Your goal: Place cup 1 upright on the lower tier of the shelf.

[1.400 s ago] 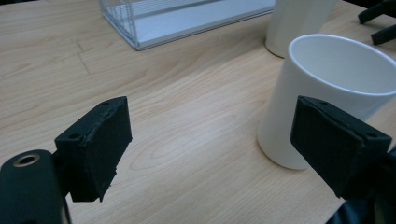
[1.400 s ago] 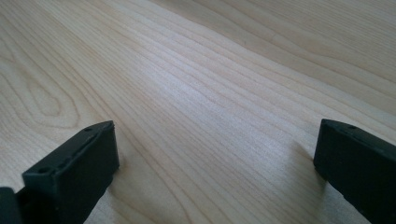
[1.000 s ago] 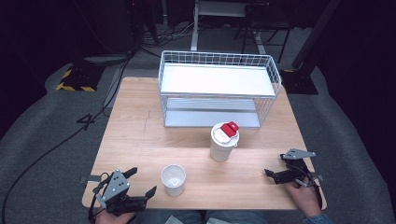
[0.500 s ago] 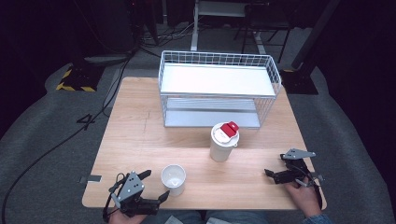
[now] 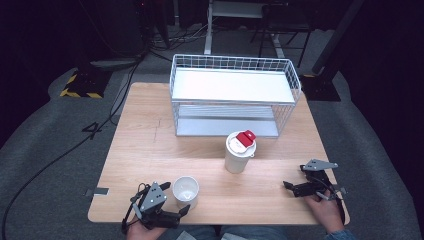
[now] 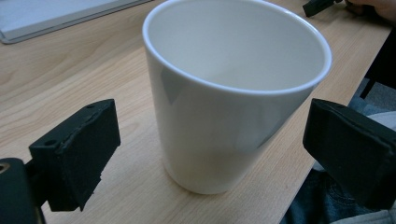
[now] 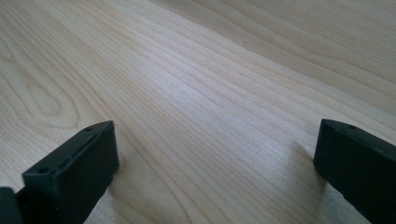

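Where the wooden table [image 5: 150, 145] ends at its near edge, the white cup [image 5: 185, 190] is set close to that edge, with bare wood left open between it and the lidded cup [image 5: 238, 152] farther back. The left gripper [image 5: 180, 211] is brought around the white cup, its jaws having just been opening; a gap is seen on both sides, so nothing is clamped. The cup is upright, empty, smooth and glossy, tapering toward its base. The right gripper [image 5: 289, 187] is rested near the right edge, jaws spread apart over pale grained wood. A wire rack [image 5: 232, 95] is placed behind.
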Action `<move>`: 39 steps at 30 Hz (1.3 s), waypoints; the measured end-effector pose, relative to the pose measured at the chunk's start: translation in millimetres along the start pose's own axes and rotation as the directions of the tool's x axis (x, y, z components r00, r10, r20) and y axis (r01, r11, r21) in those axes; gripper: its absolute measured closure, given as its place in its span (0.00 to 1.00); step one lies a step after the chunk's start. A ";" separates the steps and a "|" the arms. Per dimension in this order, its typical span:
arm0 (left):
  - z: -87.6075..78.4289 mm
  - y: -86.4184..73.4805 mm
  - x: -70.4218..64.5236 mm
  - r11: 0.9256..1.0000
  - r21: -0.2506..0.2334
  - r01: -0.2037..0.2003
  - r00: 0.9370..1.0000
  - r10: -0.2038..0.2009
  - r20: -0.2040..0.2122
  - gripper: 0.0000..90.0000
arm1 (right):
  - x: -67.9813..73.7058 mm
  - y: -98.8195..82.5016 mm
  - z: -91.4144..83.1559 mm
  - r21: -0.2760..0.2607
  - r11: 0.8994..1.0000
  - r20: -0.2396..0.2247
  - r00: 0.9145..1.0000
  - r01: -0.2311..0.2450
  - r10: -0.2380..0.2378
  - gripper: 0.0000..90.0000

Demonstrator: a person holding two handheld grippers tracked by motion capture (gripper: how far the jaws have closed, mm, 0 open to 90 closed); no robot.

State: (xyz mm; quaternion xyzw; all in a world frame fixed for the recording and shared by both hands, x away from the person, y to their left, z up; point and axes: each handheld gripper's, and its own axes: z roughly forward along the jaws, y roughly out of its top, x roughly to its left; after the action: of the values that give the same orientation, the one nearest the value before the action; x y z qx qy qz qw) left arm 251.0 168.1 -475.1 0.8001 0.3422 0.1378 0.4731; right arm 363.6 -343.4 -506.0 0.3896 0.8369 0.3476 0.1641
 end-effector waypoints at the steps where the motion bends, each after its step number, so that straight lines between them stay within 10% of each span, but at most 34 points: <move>1: 0.0 0.0 0.0 1.000 0.000 0.000 1.000 0.000 0.000 0.05 | 0.0 0.0 0.0 0.000 1.000 0.000 1.000 0.000 0.000 0.00; 39: 27.2 -3.3 -0.5 1.000 -0.020 0.024 0.999 -0.023 0.037 0.22 | 0.2 0.0 -0.1 0.000 1.000 0.001 1.000 0.000 0.000 0.00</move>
State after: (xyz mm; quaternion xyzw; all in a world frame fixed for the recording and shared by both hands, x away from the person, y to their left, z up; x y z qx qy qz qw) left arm 264.0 150.8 -491.9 0.7935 0.3416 0.1210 0.4889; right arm 363.4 -343.3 -506.0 0.3898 0.8368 0.3475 0.1646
